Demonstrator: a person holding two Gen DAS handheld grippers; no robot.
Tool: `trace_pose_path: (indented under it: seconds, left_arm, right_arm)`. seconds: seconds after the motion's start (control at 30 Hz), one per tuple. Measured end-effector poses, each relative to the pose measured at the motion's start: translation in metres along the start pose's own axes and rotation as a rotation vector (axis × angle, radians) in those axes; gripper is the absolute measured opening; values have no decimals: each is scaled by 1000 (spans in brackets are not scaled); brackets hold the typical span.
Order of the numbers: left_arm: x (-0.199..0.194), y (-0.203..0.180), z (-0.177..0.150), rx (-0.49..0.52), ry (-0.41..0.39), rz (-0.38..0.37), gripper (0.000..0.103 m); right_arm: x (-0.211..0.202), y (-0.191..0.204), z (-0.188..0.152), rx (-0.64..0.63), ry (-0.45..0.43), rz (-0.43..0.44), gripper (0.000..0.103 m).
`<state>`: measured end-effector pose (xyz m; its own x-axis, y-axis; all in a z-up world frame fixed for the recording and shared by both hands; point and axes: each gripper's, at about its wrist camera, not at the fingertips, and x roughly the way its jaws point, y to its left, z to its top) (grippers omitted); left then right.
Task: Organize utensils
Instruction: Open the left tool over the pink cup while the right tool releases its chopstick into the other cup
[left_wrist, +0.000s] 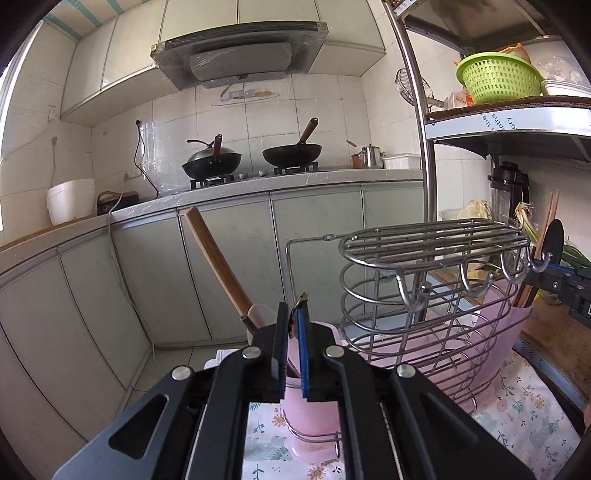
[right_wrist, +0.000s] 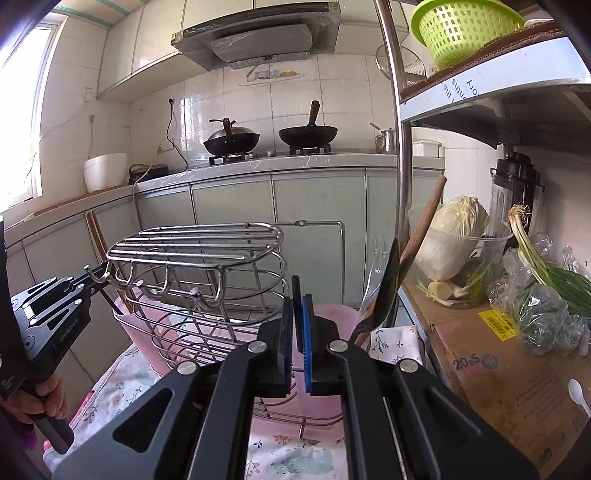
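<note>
A steel wire utensil rack (left_wrist: 424, 288) with hooks stands on a floral cloth, with pink plastic cups set in it. It also shows in the right wrist view (right_wrist: 199, 266). My left gripper (left_wrist: 293, 325) is shut at the rack's left end, beside a wood-handled white spatula (left_wrist: 221, 266) that leans out of a pink cup (left_wrist: 314, 413). My right gripper (right_wrist: 297, 306) is shut and empty, close above a pink cup (right_wrist: 332, 321) at the rack's right end. A black spatula with a wooden handle (right_wrist: 402, 266) stands in that cup. The left gripper also shows in the right wrist view (right_wrist: 51, 314).
A metal shelf post (right_wrist: 400, 147) rises just right of the rack. The shelf holds a cabbage in a clear bowl (right_wrist: 458, 251), green onions (right_wrist: 546, 266), a cardboard box (right_wrist: 498, 362) and a green basket (right_wrist: 465, 29). A counter with two woks (left_wrist: 251, 158) lies across the room.
</note>
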<state>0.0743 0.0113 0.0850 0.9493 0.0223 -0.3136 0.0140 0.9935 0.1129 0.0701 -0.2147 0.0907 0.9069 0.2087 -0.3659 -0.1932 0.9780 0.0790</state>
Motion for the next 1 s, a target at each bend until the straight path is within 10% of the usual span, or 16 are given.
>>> trace_pose_path:
  seconds: [0.57,0.7,1.0]
  left_arm:
    - [-6,-5,8,-23,41,-43,36]
    - [-8,-5,11,-38,48,-52,39]
    - [-17,-7,13,-57,66,-68,44]
  right_arm:
    - [-2,-1,5,11,32,-10,6]
    - [-7,1,5,13,27,0,35]
    - [-17,4,4,14,14,4,38]
